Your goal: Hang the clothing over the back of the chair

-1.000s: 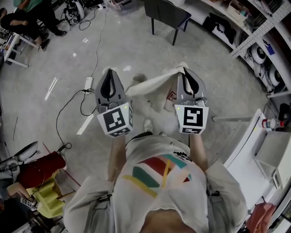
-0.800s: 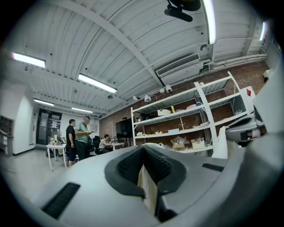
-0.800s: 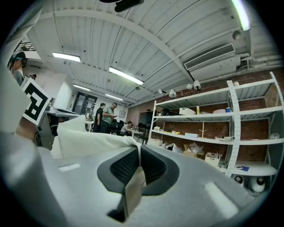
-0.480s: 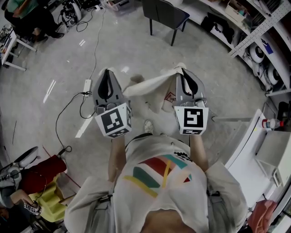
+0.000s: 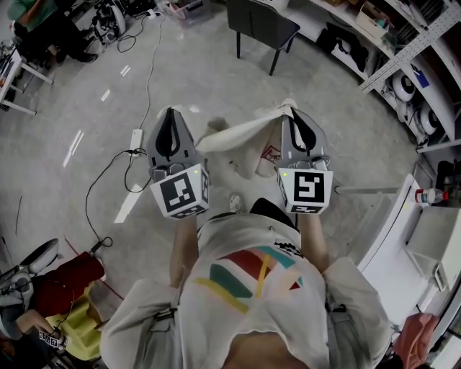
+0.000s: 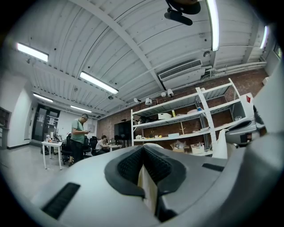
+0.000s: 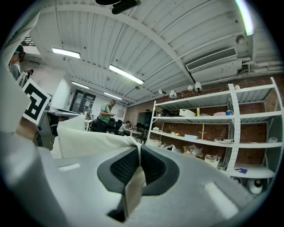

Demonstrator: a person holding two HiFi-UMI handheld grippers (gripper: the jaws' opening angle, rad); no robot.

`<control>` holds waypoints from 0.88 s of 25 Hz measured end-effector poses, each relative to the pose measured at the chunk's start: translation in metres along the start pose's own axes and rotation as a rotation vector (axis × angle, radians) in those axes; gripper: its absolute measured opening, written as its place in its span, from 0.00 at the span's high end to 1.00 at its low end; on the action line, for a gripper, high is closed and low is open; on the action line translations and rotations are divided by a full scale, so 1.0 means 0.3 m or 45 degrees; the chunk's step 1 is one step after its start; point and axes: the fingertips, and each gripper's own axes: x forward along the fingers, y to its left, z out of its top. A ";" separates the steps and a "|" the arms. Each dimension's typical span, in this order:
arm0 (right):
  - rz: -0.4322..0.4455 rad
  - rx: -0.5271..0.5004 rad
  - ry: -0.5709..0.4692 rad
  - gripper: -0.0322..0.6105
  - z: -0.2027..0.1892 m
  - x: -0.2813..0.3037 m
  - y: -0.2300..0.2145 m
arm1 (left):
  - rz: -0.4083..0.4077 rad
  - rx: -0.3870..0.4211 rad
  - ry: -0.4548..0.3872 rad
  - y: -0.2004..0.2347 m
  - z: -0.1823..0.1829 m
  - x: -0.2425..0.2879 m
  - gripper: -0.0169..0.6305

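A white piece of clothing (image 5: pixel 241 135) hangs stretched between my two grippers at chest height, its middle sagging toward the floor. My left gripper (image 5: pixel 170 117) is shut on its left edge, and a strip of the cloth (image 6: pixel 148 190) shows pinched between the dark pads. My right gripper (image 5: pixel 293 114) is shut on the other edge, where the cloth (image 7: pixel 88 137) bunches over the left jaw and a fold hangs down between the pads. Both grippers point level. The dark chair (image 5: pixel 263 18) stands ahead at the top of the head view, well away from the cloth.
A power strip with black cables (image 5: pixel 135 137) lies on the grey floor to the left. Metal shelving (image 5: pixel 403 43) runs along the right, with a white table (image 5: pixel 392 216) beside me. People sit at desks at the far left (image 5: pixel 43 29). Red and yellow things (image 5: pixel 65 277) lie at the lower left.
The person has stepped forward and the floor has slid toward me, with a dark shoe now showing under the cloth. Both grippers keep their hold, and the cloth stays stretched between them.
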 end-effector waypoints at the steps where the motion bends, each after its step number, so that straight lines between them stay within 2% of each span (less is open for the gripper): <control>1: -0.002 0.000 0.001 0.94 0.002 0.003 0.006 | -0.002 -0.004 -0.002 0.009 0.001 0.002 0.95; 13: 0.011 0.026 -0.014 0.94 -0.001 0.096 0.013 | 0.013 0.013 -0.001 0.062 -0.012 0.076 0.95; 22: 0.044 0.016 -0.064 0.94 -0.012 0.246 -0.035 | 0.051 0.037 -0.040 0.076 -0.010 0.211 0.95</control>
